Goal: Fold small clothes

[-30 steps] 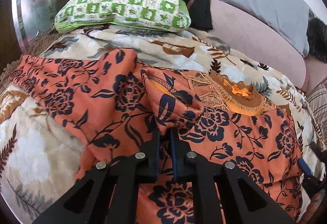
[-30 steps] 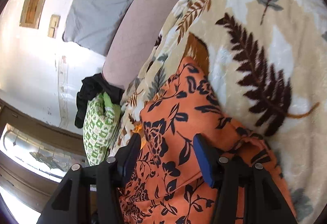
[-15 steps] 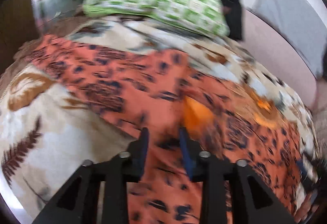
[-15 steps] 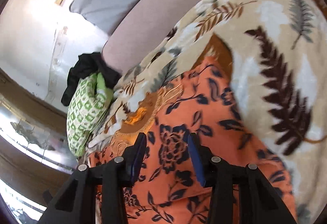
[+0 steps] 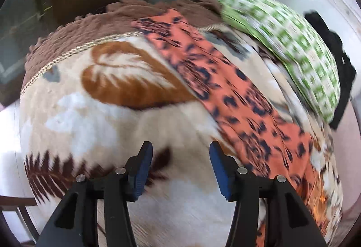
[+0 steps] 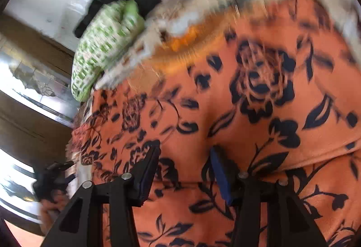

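An orange garment with dark blue flowers (image 5: 227,87) lies spread on a leaf-patterned blanket (image 5: 112,111). In the left wrist view it runs as a long strip from the far edge toward the right. My left gripper (image 5: 179,168) hangs over bare blanket to the left of the garment, its jaws opening, nothing between them. In the right wrist view the garment (image 6: 259,100) fills most of the picture. My right gripper (image 6: 183,172) hovers close over the cloth, jaws opening, pads apart and not pinching it. The left gripper (image 6: 53,179) shows small at the left edge there.
A green and white checked pillow (image 5: 291,48) lies at the far right of the bed with black clothing (image 5: 334,62) behind it. A brown fringed cover (image 5: 94,24) edges the bed's far side. Wooden framing and glass (image 6: 33,80) stand beyond the pillow.
My left gripper let go of the folded sleeve, opened and swung left over bare blanket. My right gripper moved along the garment toward its middle, narrowing then widening slightly.
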`<state>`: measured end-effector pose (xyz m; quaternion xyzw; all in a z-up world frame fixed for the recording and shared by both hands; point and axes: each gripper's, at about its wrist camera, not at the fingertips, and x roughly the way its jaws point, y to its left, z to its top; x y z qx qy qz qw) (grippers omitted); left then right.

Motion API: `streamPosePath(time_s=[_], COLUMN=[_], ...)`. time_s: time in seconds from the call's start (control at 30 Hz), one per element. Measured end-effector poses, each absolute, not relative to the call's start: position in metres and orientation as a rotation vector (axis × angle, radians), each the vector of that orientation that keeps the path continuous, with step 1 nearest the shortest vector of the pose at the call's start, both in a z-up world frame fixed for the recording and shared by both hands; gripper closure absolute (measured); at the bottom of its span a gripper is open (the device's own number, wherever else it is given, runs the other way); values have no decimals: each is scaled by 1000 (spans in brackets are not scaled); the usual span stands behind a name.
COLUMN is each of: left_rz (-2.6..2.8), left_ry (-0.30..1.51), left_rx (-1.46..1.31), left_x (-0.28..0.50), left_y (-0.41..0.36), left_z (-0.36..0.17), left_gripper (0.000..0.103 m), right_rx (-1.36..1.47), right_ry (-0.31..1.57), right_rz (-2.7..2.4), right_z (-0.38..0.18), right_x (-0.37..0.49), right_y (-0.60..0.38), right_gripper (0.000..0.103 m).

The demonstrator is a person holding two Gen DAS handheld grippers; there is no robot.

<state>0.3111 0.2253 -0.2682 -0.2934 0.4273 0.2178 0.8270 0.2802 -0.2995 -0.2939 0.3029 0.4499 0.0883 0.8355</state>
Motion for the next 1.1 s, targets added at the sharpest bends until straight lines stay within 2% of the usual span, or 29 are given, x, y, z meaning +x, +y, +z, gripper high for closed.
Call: streamPosePath(time_s=[0.13, 0.23, 0.4, 0.53, 0.67, 0.77, 0.83, 1.0, 1.07, 1.1], left_rz=[427, 361, 376, 329, 309, 296, 285, 299, 313, 336], left_ry=[869, 871, 847, 848, 888, 844, 843, 830, 800, 809], left_rx=[-731, -818, -772, -894, -916, -920, -919, -929, -947, -937], left_x=[311, 319, 341, 363, 385, 394, 403, 419, 420, 423], left_y=[260, 289, 334, 366, 368, 366, 367, 371, 375, 374], left_z=[-271, -272, -256, -263, -277, -280, -284, -295, -298, -299], left_gripper=[43, 43, 43, 44, 44, 45, 57, 67, 77, 88], right_rx=[671, 703, 661, 619, 572, 559, 559, 572, 577, 577], right_ry=[903, 900, 868, 826, 832, 829, 828, 842, 842, 839], right_rz=[237, 220, 225, 243, 233, 223, 218, 200, 197, 194], right_z=[-282, -287, -279, -268, -270, -271, -272, -278, -278, -278], right_x=[277, 279, 274, 271, 273, 273, 273, 277, 278, 278], right_y=[-303, -304, -300, -292, -285, -284, -285, -289, -290, -290], right_gripper=[51, 51, 51, 51, 51, 51, 51, 51, 51, 51])
